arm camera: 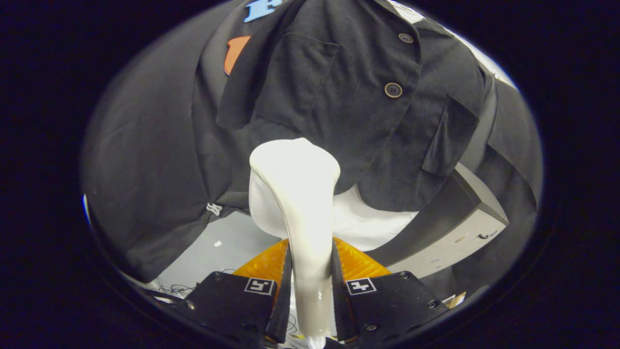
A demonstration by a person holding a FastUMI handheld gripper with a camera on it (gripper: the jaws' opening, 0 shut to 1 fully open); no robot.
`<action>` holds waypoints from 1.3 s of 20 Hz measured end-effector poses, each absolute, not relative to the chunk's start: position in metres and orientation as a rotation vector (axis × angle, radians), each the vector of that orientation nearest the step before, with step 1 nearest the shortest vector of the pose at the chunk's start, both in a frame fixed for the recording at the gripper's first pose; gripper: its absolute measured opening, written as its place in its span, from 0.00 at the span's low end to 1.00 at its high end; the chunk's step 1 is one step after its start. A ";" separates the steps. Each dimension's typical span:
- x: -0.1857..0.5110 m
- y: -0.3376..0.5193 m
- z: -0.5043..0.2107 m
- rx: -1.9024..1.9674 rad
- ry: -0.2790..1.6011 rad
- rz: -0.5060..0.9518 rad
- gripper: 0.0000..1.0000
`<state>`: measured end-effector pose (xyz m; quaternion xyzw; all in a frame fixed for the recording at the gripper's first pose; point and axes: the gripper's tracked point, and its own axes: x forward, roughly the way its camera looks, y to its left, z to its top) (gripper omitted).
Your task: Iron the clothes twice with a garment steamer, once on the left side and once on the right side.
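1. The dark jacket (pixel 339 87) is seen hanging across the upper half of the frame, its hem ending just above a white form (pixel 368 223) at centre.
2. A grey cabinet (pixel 465 232) is found at the lower right, tucked under the jacket's hem; bare floor (pixel 227 247) is left open at the lower left.
3. The steamer (pixel 298 194) is held upright at centre, its handle pinched between both fingers of the gripper (pixel 311 286), its head raised to the hem, contact not readable.
4. Two buttons (pixel 393 89) are picked out on the placket, upper right of centre.
5. Risk, as judged: the head could be snagged on the hem or a pocket flap if it is driven upward too steeply, and the smooth handle could be let slip if the pinch is loosened.
6. Room, as judged: free travel is offered upward along the cloth and to the lower left; the cabinet edge is to be avoided on the right.
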<state>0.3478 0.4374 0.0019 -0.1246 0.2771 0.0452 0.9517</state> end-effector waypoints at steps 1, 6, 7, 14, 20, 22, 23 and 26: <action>0.346 0.439 0.003 -0.242 0.567 0.094 0.41; 0.329 0.421 0.013 -0.178 0.553 0.107 0.40; 0.320 0.411 0.017 -0.159 0.543 0.114 0.40; 0.263 0.310 0.040 -0.041 0.422 0.122 0.40; 0.215 0.195 0.042 -0.018 0.290 0.051 0.40; 0.198 0.158 0.036 -0.022 0.258 0.032 0.40; 0.188 0.139 0.031 -0.025 0.253 0.016 0.40; 0.157 0.099 0.010 0.007 0.239 0.006 0.40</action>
